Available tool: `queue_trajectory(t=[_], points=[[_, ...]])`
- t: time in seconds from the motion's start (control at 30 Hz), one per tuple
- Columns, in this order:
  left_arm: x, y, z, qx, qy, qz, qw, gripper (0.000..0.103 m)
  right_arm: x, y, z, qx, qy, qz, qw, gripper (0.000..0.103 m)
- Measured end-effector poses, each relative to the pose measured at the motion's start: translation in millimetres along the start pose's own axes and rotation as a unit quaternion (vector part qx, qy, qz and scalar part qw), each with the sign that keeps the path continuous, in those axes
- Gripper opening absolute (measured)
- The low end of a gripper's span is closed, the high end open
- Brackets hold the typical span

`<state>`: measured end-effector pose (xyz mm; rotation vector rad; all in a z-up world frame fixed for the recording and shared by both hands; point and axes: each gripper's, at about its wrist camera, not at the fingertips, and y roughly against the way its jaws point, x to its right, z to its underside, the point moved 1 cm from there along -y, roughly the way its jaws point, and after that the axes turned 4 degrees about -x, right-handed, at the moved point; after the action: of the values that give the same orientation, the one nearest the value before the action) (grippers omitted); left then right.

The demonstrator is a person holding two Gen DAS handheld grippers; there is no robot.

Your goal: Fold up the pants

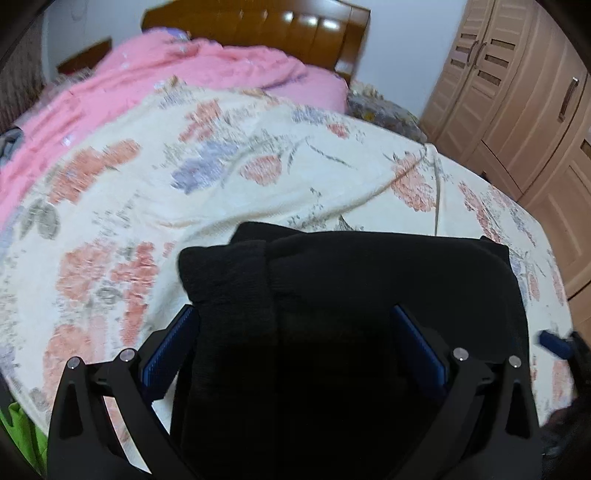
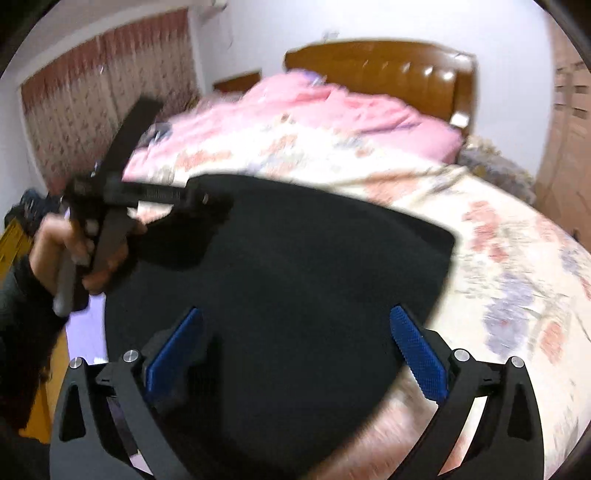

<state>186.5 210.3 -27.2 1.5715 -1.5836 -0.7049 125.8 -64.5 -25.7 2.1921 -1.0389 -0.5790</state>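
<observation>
Black knit: the pants [image 1: 332, 314] lie folded in a thick stack on the bed, just ahead of and under both grippers.
Pants, left wrist view: a rolled band of the cloth sits at the stack's left, just inside the left finger; the rest spreads past the right finger.
Left gripper [image 1: 295, 354]: jaws stand wide, blue pads [image 1: 170, 354] on either side of the stack; whether they press on the cloth I cannot tell.
Right gripper [image 2: 295, 354]: jaws spread to their widest, blue pads [image 2: 417, 354] clear of the cloth, nothing gripped; the pants [image 2: 295, 266] lie below and ahead of it.
Left hand [image 2: 70, 254]: up and to the left of the right gripper, wrapped round the handle of its own tool, whose tip is at the stack's far left corner.
Bedspread [image 1: 221, 184]: cream with red and lilac flowers, beyond the pants.
Pink blanket [image 1: 166, 77]: farther ahead, toward the wooden headboard [image 1: 277, 26].
Wardrobe [image 1: 517, 110]: far right of the left gripper.
</observation>
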Motion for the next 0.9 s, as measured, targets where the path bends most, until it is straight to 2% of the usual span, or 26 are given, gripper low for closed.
queue_trajectory(t=[0.07, 0.17, 0.23, 0.3, 0.43, 0.53, 0.67, 0.8, 0.9], points=[[6, 18, 9, 0.035, 0.002, -0.038, 0.9987, 0.102, 6, 20, 10, 0.016, -0.022, 0.027, 0.999, 0.098], [21, 58, 29, 0.109, 0.002, -0.106, 0.9883, 0.101, 13, 42, 26, 0.02, -0.049, 0.066, 0.996, 0.098], [32, 87, 43, 0.149, -0.004, -0.128, 0.9805, 0.101, 18, 54, 37, 0.029, -0.067, 0.077, 0.994, 0.098], [43, 120, 59, 0.189, -0.006, -0.128, 0.9736, 0.101, 19, 71, 47, 0.049, -0.084, 0.081, 0.992, 0.098], [60, 168, 91, 0.236, -0.014, -0.121, 0.9641, 0.101, 3, 92, 60, 0.075, -0.093, 0.086, 0.989, 0.098], [71, 187, 114, 0.235, -0.026, -0.111, 0.9652, 0.102, -15, 101, 76, 0.076, -0.088, 0.098, 0.988, 0.098], [88, 191, 145, 0.22, -0.035, -0.133, 0.9657, 0.102, -33, 106, 98, 0.058, -0.074, 0.088, 0.992, 0.098], [102, 175, 167, 0.189, -0.03, -0.114, 0.9747, 0.102, -49, 112, 112, 0.048, -0.037, 0.102, 0.993, 0.098], [110, 156, 181, 0.169, -0.021, -0.118, 0.9783, 0.102, -46, 108, 116, 0.04, -0.038, 0.109, 0.993, 0.098]])
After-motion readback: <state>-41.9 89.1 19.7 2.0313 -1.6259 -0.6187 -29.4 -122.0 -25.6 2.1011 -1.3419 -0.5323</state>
